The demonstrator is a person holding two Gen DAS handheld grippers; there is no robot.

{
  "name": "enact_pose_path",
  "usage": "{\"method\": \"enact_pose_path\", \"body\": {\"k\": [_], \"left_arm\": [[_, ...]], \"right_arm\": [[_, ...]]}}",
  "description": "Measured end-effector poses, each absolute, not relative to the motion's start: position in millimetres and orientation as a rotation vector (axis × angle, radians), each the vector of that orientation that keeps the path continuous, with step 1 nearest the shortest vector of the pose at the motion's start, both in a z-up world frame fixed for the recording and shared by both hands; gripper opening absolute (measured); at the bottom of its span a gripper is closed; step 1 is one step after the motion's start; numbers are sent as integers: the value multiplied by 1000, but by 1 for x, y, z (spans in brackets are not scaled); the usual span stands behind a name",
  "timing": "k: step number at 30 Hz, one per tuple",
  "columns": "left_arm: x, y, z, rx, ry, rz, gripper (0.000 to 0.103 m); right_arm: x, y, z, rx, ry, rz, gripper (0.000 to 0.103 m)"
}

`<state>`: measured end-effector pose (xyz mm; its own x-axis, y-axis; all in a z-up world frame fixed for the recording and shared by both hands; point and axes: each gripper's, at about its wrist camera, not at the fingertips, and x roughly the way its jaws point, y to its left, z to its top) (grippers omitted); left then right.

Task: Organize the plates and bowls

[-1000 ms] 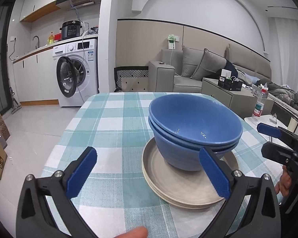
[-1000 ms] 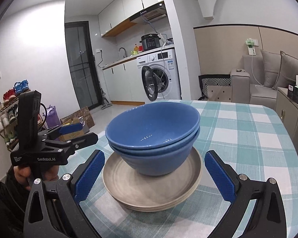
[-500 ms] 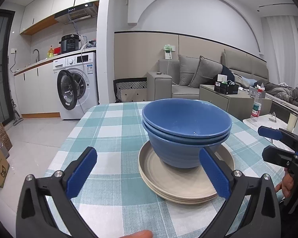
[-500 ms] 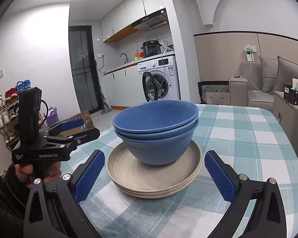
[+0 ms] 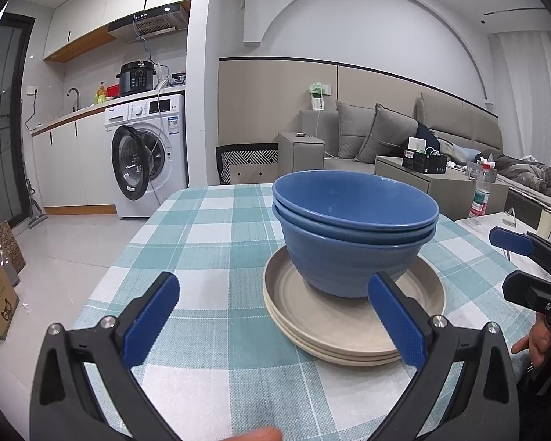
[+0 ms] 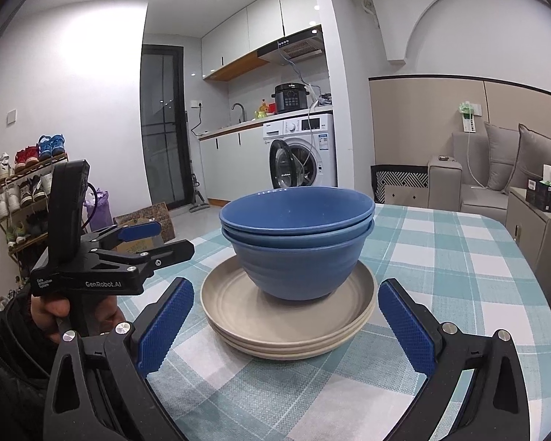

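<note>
Two blue bowls [image 6: 295, 242] nested on beige plates [image 6: 290, 319] at 12 o'clock; left gripper [image 5: 272, 316], right gripper [image 6: 286, 325] gaped empty; stacking seemingly finished, retreat next.

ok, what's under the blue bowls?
The two nested blue bowls sit on a stack of beige plates; three rims show. The plate centre beneath the bowls is hidden.

so that's two blue bowls [image 6: 297, 246] nested together, sitting on a stack of three beige plates [image 6: 290, 330].
</note>
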<state>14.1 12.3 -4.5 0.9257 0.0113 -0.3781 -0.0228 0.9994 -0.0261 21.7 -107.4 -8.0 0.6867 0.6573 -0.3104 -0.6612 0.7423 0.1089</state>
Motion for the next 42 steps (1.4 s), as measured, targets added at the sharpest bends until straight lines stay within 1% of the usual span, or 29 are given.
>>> {"method": "enact_pose_path", "body": {"k": [42], "left_arm": [[8,7,-6,-8,379,20,103]], "right_arm": [[20,-105,-11,-13,335,745,102]]}}
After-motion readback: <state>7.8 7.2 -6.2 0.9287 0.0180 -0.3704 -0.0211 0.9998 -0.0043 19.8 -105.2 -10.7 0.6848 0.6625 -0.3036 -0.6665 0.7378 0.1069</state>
